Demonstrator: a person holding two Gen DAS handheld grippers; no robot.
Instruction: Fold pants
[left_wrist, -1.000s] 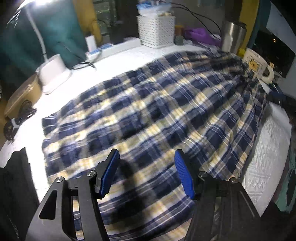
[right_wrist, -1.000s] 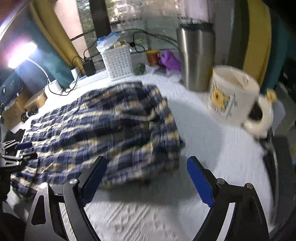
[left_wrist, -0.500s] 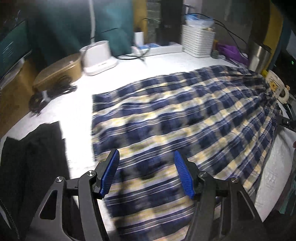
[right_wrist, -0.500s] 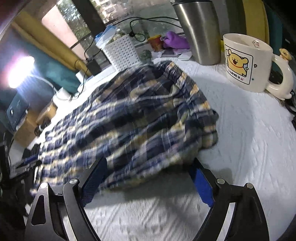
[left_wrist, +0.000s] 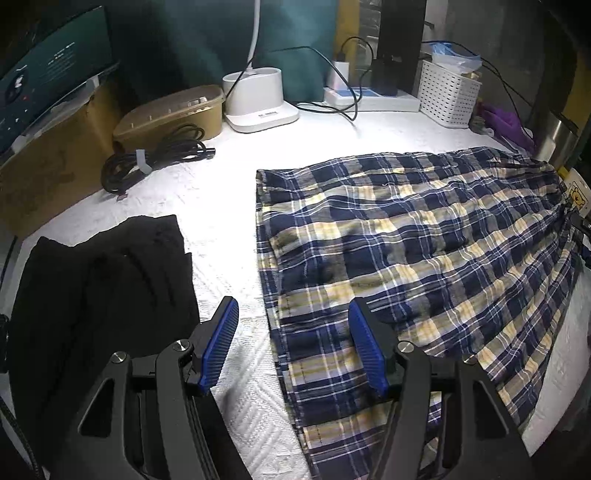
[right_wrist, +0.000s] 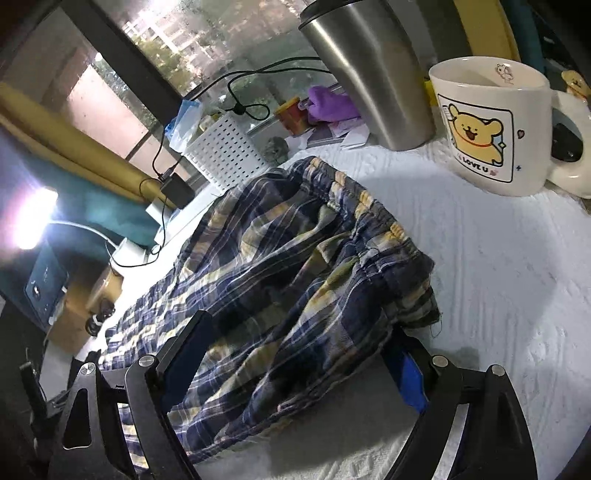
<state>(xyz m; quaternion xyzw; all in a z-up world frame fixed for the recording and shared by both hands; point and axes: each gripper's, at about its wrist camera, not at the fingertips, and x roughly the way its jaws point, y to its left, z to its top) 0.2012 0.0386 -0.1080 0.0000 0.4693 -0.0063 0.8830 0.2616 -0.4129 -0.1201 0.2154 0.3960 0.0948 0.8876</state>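
My left gripper (left_wrist: 293, 345), spread and empty, straddles the hem of the plaid pants (left_wrist: 406, 258) lying flat on the table (left_wrist: 221, 206); my right gripper (right_wrist: 295, 354), spread, brackets the waistband; I should pinch both ends evenly

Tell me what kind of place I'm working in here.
Probably a home desk by a window: a lit desk lamp, a power strip with chargers and a cartoon mug surround the plaid pants.

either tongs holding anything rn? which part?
Nothing held. Left tongs open over the pants hem; right tongs open, straddling the waistband corner.
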